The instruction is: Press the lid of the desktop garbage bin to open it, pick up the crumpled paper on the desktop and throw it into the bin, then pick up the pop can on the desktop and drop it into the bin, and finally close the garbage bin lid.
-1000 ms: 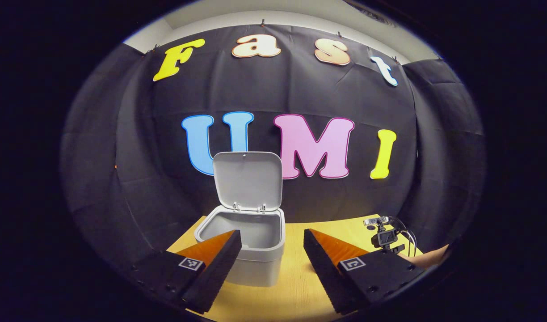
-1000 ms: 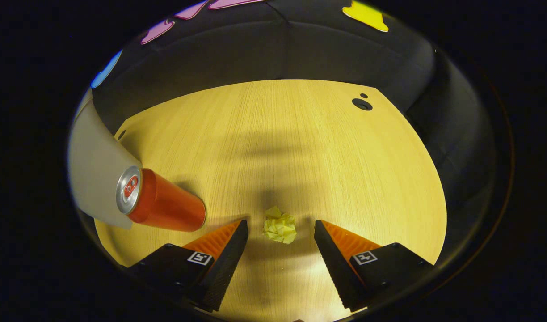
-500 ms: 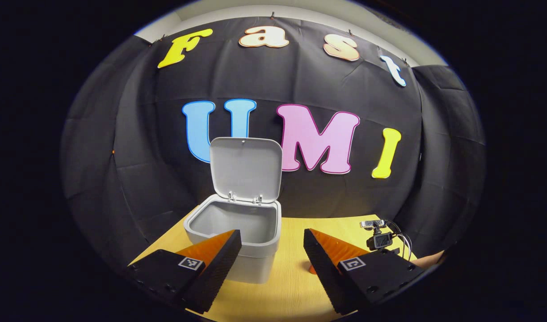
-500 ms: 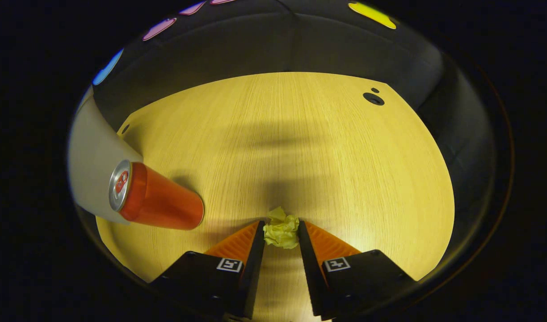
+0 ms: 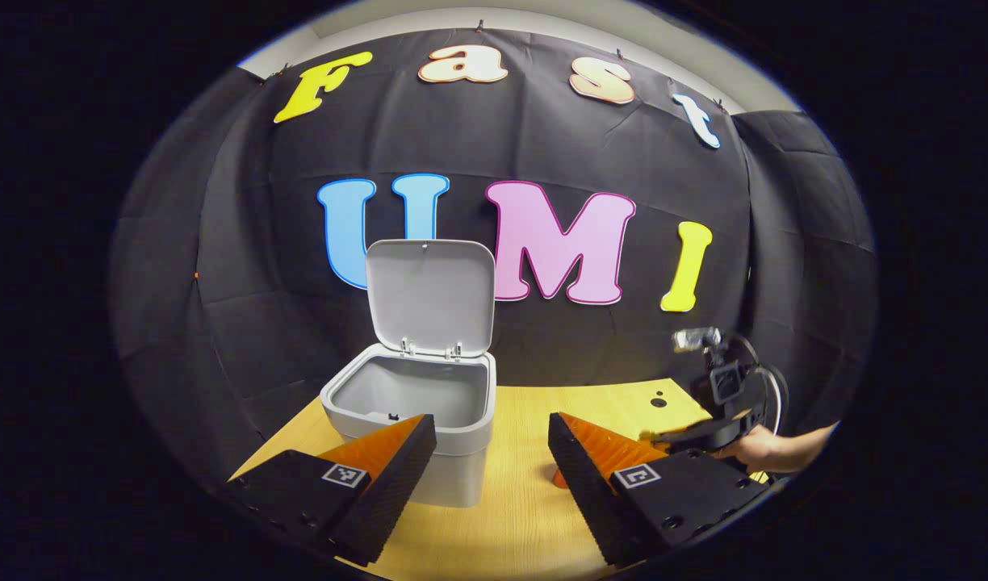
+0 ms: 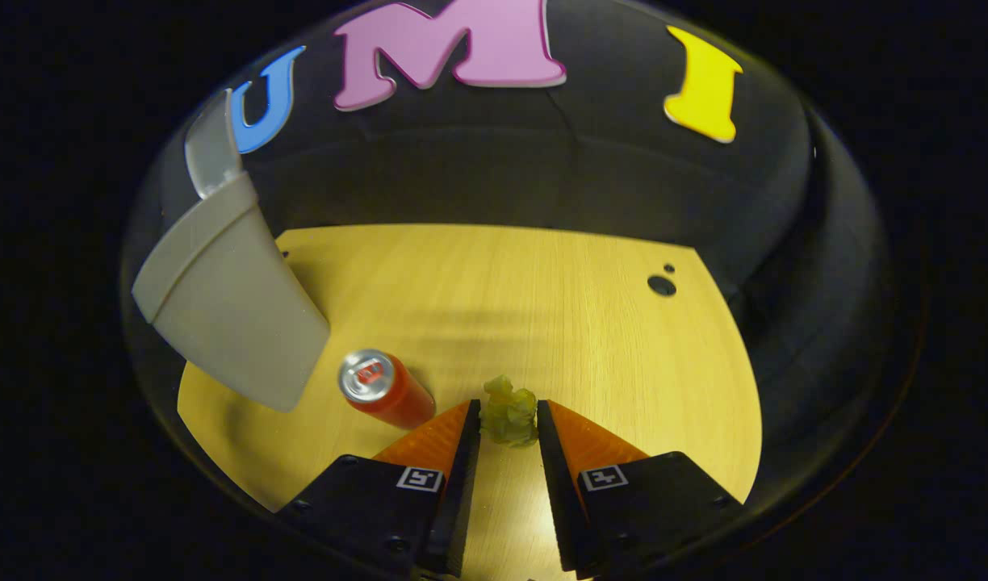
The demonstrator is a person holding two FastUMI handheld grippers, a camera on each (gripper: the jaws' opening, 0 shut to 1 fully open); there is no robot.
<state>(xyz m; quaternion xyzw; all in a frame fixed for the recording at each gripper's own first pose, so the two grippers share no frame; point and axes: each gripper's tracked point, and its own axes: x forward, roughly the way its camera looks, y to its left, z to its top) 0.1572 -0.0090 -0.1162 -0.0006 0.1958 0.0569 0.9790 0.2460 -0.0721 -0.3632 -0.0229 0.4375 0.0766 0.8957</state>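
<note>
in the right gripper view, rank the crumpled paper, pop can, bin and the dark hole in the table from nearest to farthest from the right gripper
1. crumpled paper, clamped between the right gripper's fingers.
2. pop can, upright, just left.
3. bin, farther left.
4. dark hole, far right of the table.

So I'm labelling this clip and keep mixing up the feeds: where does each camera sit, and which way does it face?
Left gripper view: rides on the left tongs, which are open, facing the booth wall and the open bin; the other tongs and a hand show at right.
Right gripper view: rides on the right tongs, looking down at the table, shut on the crumpled paper, with the can beside.
Shared: bin, table and wall.
</note>
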